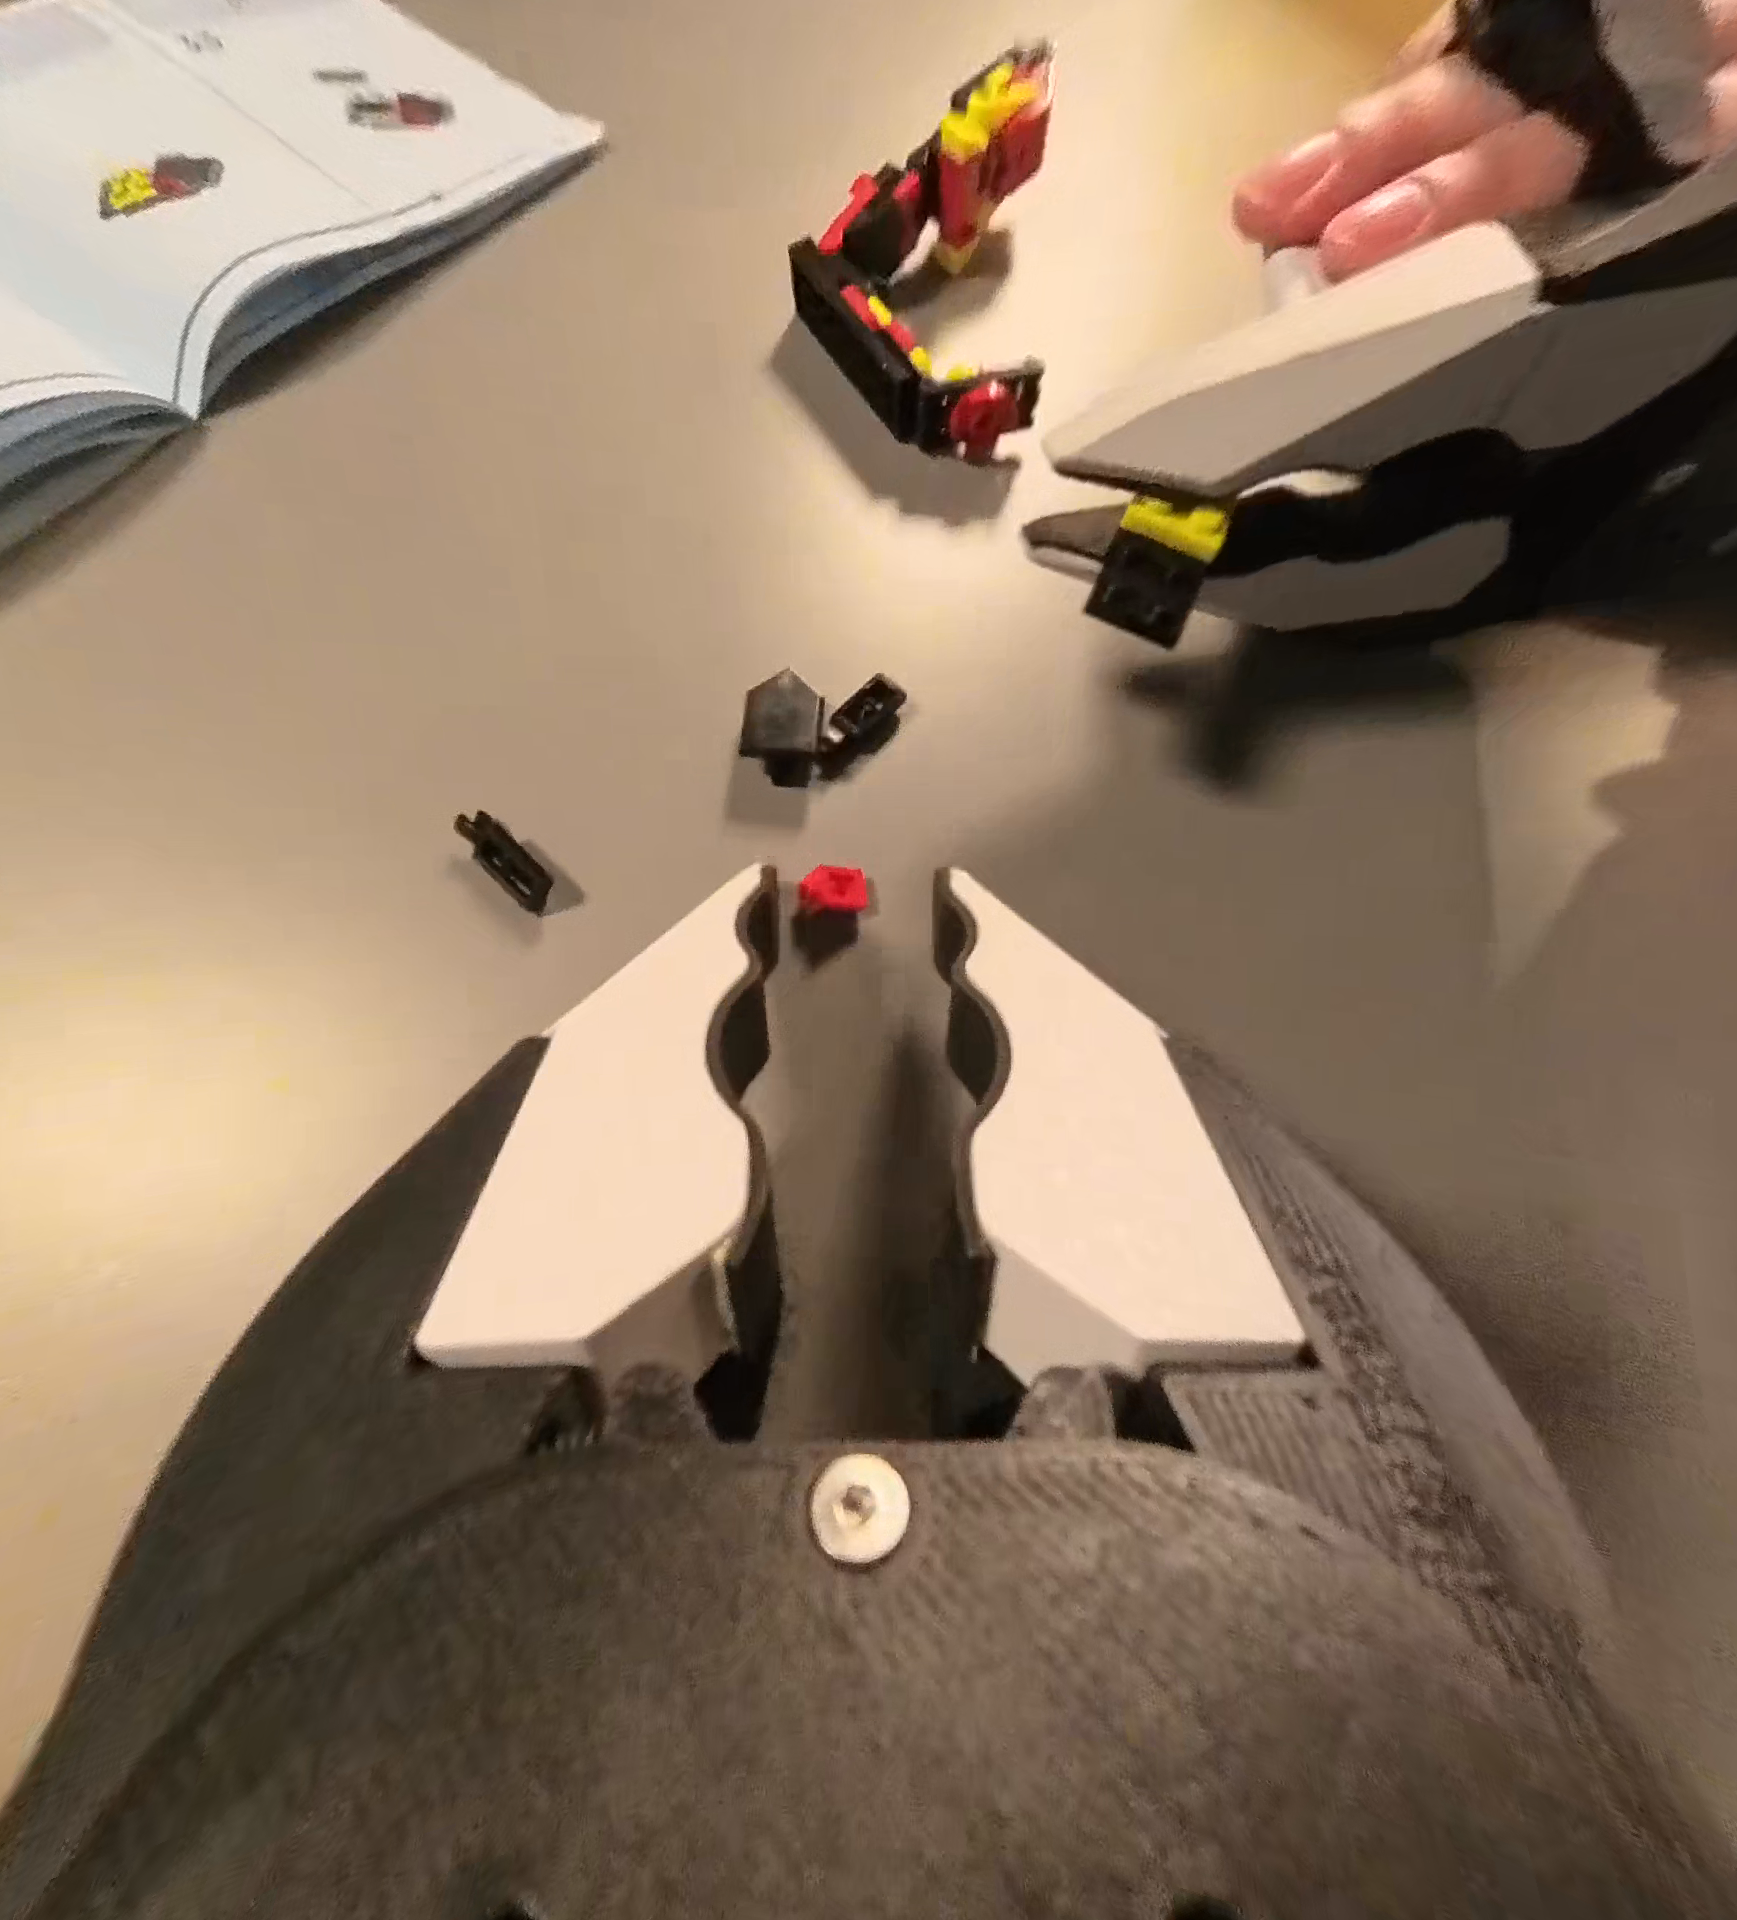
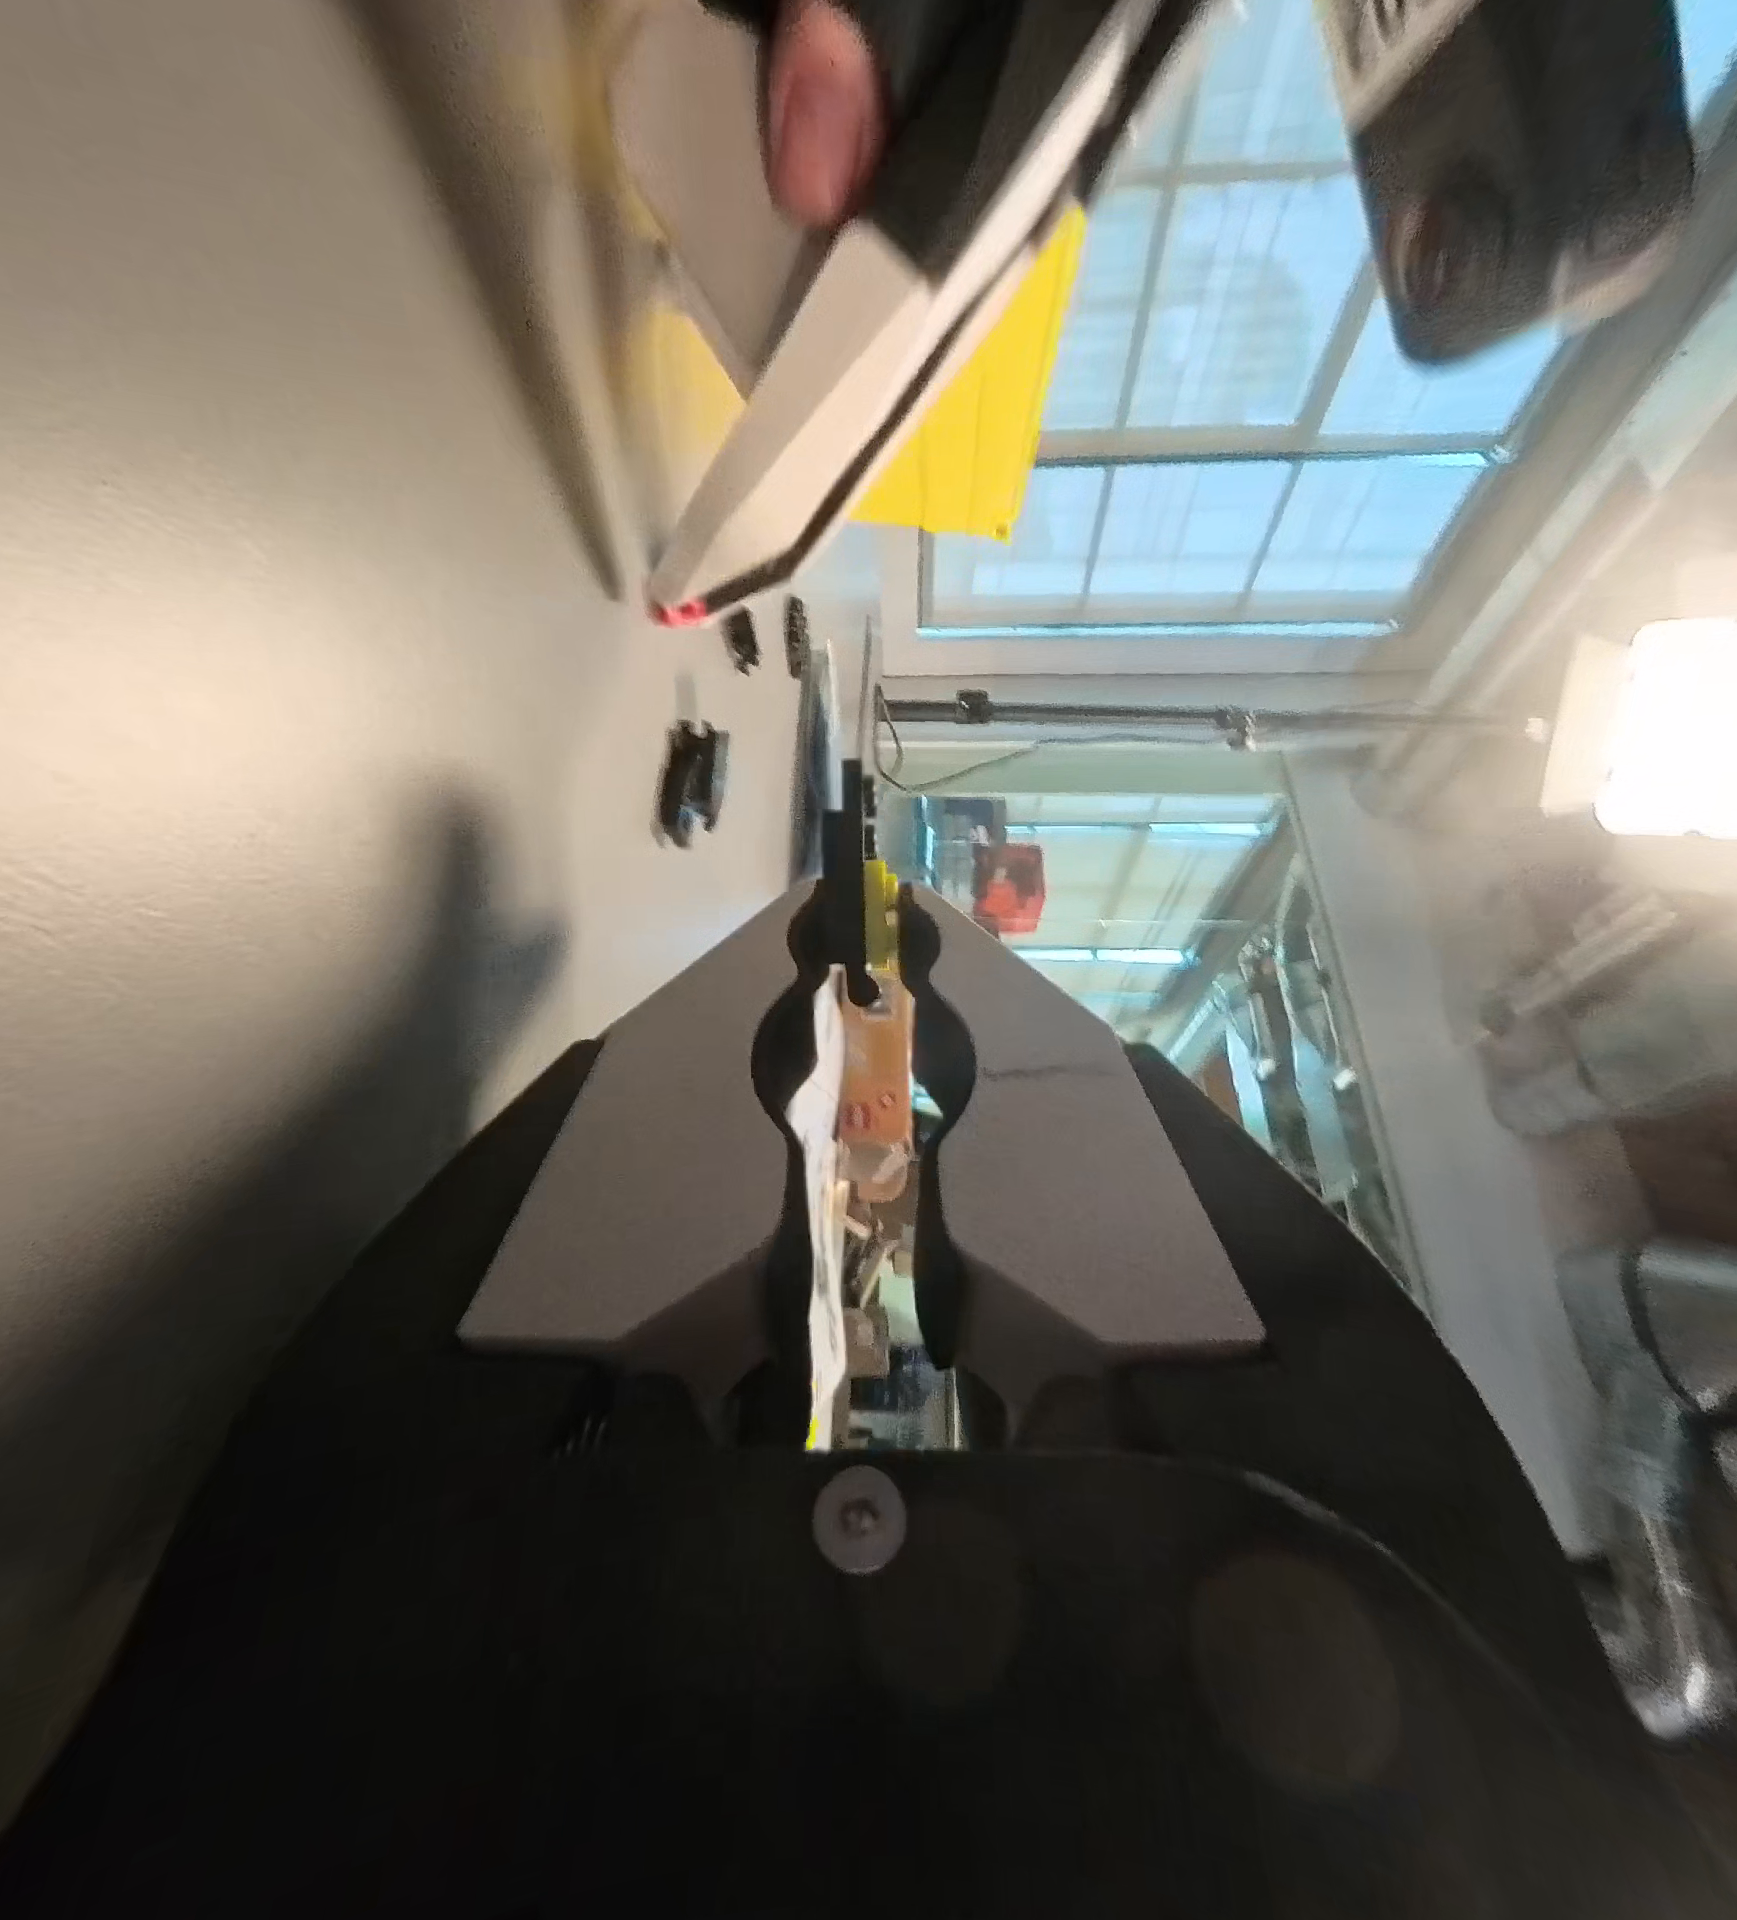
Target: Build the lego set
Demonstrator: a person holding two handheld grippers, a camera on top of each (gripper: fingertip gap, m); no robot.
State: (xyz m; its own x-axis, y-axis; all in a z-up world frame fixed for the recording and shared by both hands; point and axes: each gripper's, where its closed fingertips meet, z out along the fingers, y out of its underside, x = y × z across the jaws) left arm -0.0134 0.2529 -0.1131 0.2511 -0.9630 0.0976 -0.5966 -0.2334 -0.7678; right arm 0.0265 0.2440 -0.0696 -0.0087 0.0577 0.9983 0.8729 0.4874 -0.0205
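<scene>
My left gripper is open just above the table, and a small red brick lies between its fingertips. My right gripper is turned on its side and shut on a black and yellow brick piece; it also shows in the left wrist view with the piece held a little above the table. A red, black and yellow partial build lies farther back. In the right wrist view the left gripper reaches down to the red brick.
Loose black pieces lie on the tan table ahead of my left gripper. An open instruction booklet lies at the far left. A person's hand holds the right gripper. Spacing between my two grippers at the tips: around 6 centimeters.
</scene>
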